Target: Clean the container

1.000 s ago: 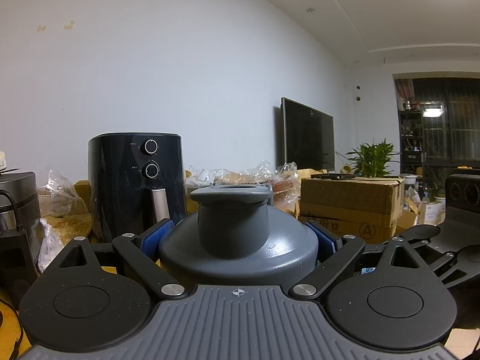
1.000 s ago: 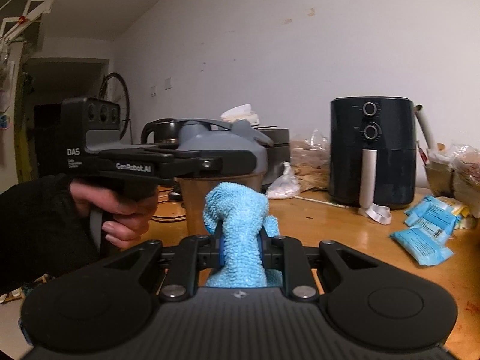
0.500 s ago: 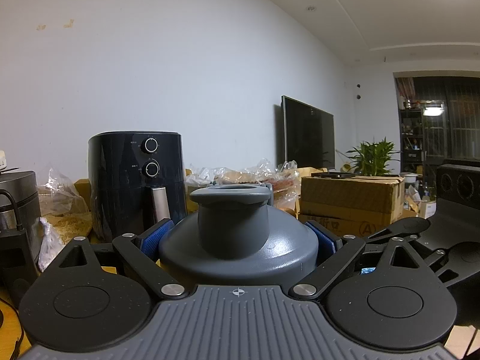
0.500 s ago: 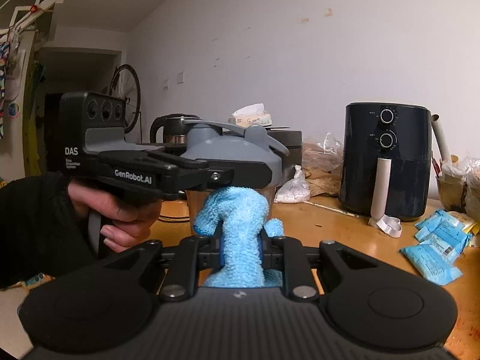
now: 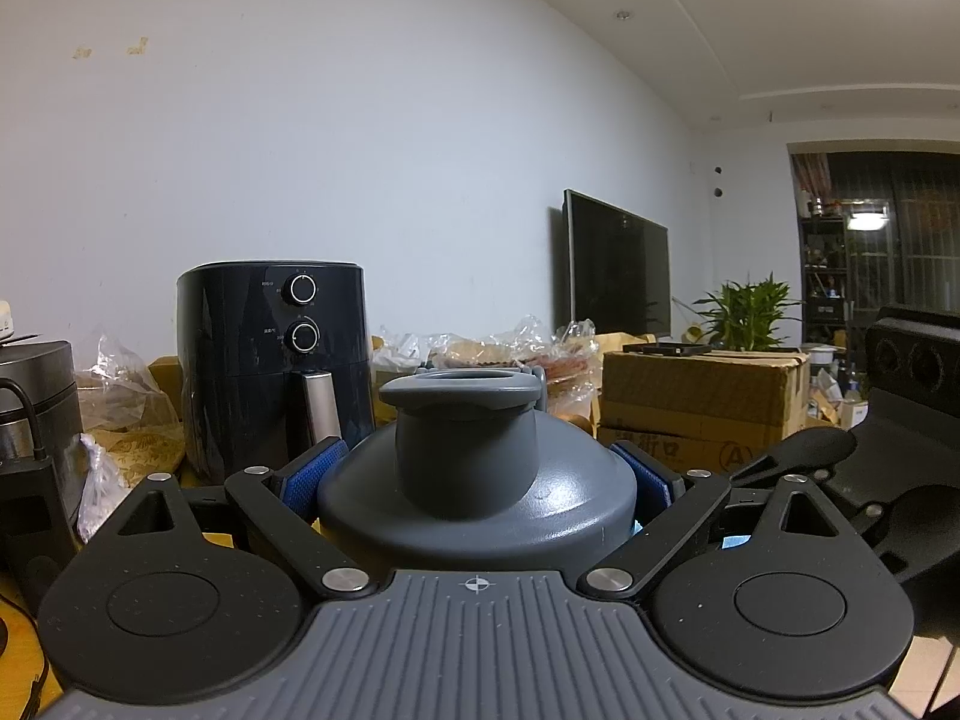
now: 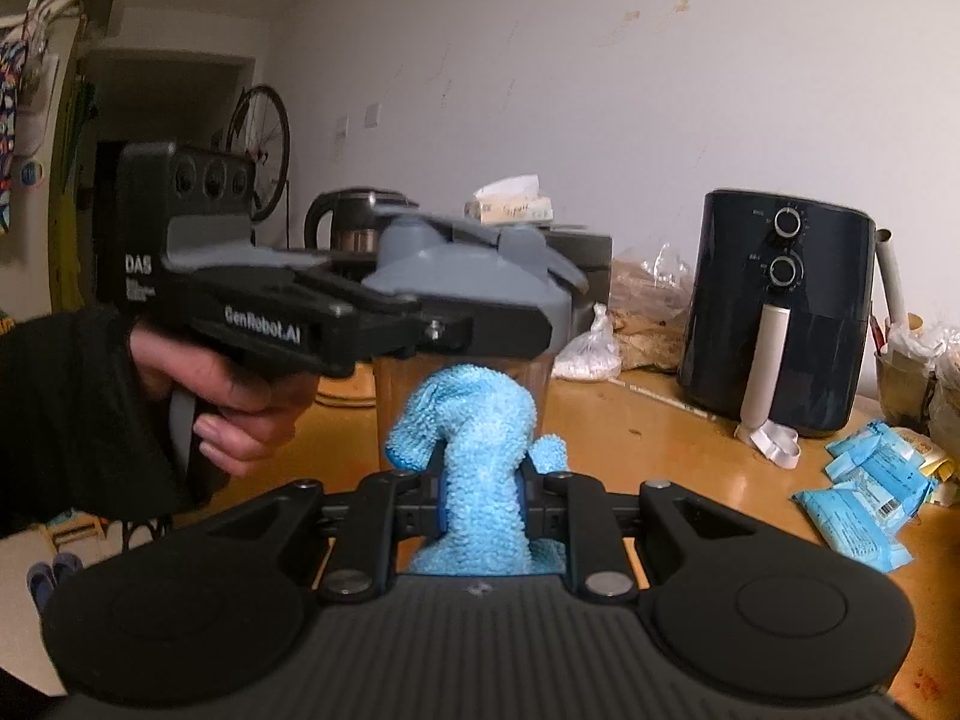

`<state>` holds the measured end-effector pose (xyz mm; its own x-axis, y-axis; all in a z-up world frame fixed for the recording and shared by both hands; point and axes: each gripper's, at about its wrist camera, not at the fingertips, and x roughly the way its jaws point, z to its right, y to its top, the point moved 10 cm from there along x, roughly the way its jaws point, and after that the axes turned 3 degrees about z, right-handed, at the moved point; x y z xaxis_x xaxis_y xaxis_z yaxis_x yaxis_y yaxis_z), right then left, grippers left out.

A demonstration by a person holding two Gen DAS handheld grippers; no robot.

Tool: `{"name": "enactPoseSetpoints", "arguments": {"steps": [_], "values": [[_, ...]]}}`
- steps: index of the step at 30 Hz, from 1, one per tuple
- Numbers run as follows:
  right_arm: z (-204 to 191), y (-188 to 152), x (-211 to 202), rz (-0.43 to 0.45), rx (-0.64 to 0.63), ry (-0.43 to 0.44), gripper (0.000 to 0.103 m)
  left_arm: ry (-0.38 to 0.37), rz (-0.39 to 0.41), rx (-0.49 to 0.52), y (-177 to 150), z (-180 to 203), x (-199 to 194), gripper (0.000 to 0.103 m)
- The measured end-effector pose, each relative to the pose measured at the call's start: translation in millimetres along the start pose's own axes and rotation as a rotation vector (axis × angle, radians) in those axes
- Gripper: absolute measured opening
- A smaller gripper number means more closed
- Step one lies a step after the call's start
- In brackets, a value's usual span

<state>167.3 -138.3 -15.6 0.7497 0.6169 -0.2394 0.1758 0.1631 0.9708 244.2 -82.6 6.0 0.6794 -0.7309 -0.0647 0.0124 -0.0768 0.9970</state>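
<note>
My left gripper (image 5: 477, 480) is shut on the container's grey lid (image 5: 468, 420), with a blue pad pressing each side of it. In the right wrist view a hand (image 6: 234, 402) holds that left gripper (image 6: 444, 327) level, clamped under the lid (image 6: 462, 258); the translucent brownish body (image 6: 543, 378) hangs below, above the table. My right gripper (image 6: 483, 498) is shut on a light blue fluffy cloth (image 6: 474, 420). The cloth's bunched top stands right in front of the container's body; whether it touches I cannot tell. The right gripper's housing (image 5: 906, 420) shows at the left wrist view's right edge.
A black air fryer (image 6: 780, 312) stands on the wooden table (image 6: 660, 438) by the wall, with blue packets (image 6: 864, 492) to its right. A kettle (image 6: 348, 222) and plastic bags sit behind the container. A cardboard box (image 5: 702, 396), a TV and a plant lie further right.
The right gripper with the cloth has come closer to the container, which now looms larger, and has rolled slightly. The left gripper and the container have stayed in place.
</note>
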Motion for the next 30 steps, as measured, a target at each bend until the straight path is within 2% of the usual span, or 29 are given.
{"name": "enactPoseSetpoints", "arguments": {"steps": [30], "values": [[-5,-69,37,-0.202,-0.030,0.040,0.015,0.001,-0.008,-0.004,3,-5,2,0.095]]}}
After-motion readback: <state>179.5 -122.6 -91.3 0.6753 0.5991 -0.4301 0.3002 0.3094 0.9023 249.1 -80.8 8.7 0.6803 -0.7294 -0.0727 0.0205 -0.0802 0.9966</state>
